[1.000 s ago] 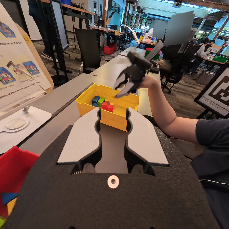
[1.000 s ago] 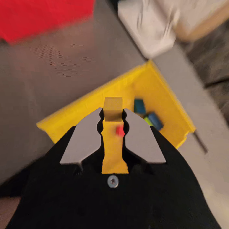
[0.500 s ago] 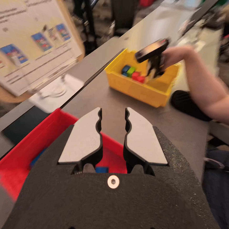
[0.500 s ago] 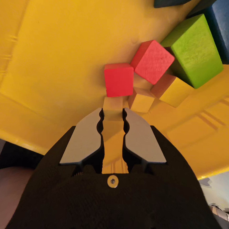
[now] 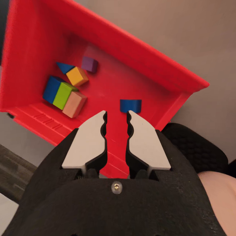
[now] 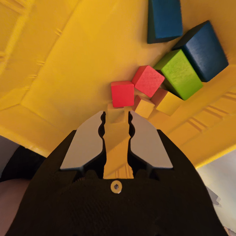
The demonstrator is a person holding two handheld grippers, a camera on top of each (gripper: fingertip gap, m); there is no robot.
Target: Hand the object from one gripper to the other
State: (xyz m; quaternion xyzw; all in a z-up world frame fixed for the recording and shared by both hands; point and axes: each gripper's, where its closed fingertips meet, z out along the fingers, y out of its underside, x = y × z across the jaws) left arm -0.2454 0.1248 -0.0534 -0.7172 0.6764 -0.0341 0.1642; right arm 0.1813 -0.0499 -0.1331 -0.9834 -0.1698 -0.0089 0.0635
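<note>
Right gripper (image 6: 116, 113): jaws parted, reaching into the yellow plastic bin (image 6: 63, 53). The small yellow wooden cube (image 6: 116, 115) sits between the fingertips, apparently not clamped, under a red wooden cube (image 6: 122, 94). Left gripper (image 5: 116, 113): jaws apart and empty over the red plastic bin (image 5: 127, 44), a blue wooden block (image 5: 130, 105) just ahead.

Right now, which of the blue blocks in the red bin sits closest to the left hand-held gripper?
The blue half-round block, alone on the bin floor just beyond the left hand-held gripper. The blue triangle and blue cuboid lie farther off in the cluster by the red bin wall.
</note>
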